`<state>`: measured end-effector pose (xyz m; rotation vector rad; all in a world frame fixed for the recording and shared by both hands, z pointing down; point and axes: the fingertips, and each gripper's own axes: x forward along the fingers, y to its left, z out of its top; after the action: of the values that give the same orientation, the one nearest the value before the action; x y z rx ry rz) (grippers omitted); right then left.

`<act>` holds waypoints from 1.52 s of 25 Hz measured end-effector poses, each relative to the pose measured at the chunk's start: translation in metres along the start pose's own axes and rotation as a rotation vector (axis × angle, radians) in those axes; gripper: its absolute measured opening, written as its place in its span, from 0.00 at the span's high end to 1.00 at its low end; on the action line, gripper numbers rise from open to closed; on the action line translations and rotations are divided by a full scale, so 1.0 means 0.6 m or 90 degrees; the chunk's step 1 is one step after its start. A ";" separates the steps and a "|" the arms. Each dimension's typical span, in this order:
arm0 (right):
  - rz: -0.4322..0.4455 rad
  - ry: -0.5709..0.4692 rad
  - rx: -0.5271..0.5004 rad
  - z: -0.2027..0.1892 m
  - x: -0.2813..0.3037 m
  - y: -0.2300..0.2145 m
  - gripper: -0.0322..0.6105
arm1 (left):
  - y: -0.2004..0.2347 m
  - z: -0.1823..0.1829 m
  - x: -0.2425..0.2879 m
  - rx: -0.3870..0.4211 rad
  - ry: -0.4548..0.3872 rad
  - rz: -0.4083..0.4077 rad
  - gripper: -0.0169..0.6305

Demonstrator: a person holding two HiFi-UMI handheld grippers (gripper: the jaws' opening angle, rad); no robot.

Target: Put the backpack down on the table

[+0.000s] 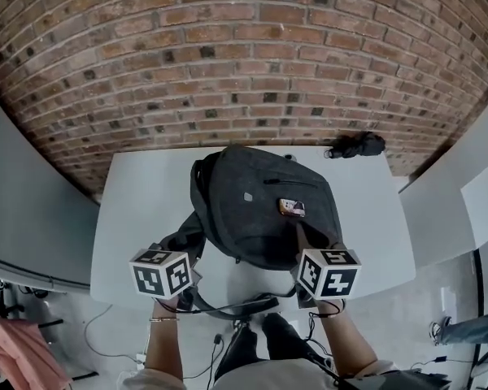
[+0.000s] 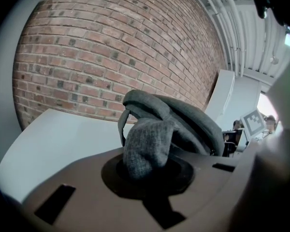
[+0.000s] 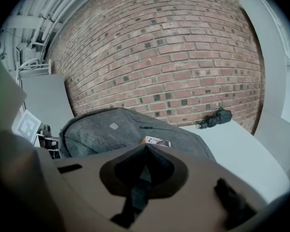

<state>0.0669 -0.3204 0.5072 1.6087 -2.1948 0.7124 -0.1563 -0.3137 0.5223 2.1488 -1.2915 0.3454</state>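
A dark grey backpack (image 1: 260,205) is over the white table (image 1: 138,210), front face up, with a small printed tag (image 1: 291,208) on it. My left gripper (image 1: 187,250) is at the pack's near left side. In the left gripper view, the left gripper (image 2: 145,164) is shut on a padded grey strap (image 2: 147,146) of the backpack (image 2: 193,122). My right gripper (image 1: 309,249) is at the near right side. In the right gripper view, the right gripper (image 3: 145,154) is shut on the backpack's (image 3: 111,129) near fabric. Loose straps (image 1: 228,307) dangle past the table's near edge.
A black folded umbrella (image 1: 358,145) lies at the table's far right corner, seen also as the umbrella (image 3: 215,118) in the right gripper view. A brick wall (image 1: 244,55) stands behind the table. White partitions (image 1: 472,185) flank both sides. Cables lie on the floor (image 1: 114,340).
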 end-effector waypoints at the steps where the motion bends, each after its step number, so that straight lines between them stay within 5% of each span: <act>1: 0.001 0.002 -0.003 -0.002 0.002 0.003 0.90 | 0.005 -0.004 0.000 -0.005 0.000 0.001 0.91; 16: 0.004 0.028 -0.019 -0.017 0.038 0.035 0.90 | 0.080 -0.044 0.012 -0.063 0.015 0.019 0.91; 38: 0.019 0.040 -0.024 -0.040 0.060 0.069 0.90 | 0.156 -0.116 0.033 -0.078 0.065 0.060 0.91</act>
<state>0.0156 -0.3249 0.5380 1.5176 -2.1782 0.7165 -0.2221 -0.3175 0.6206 1.9480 -1.3245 0.3982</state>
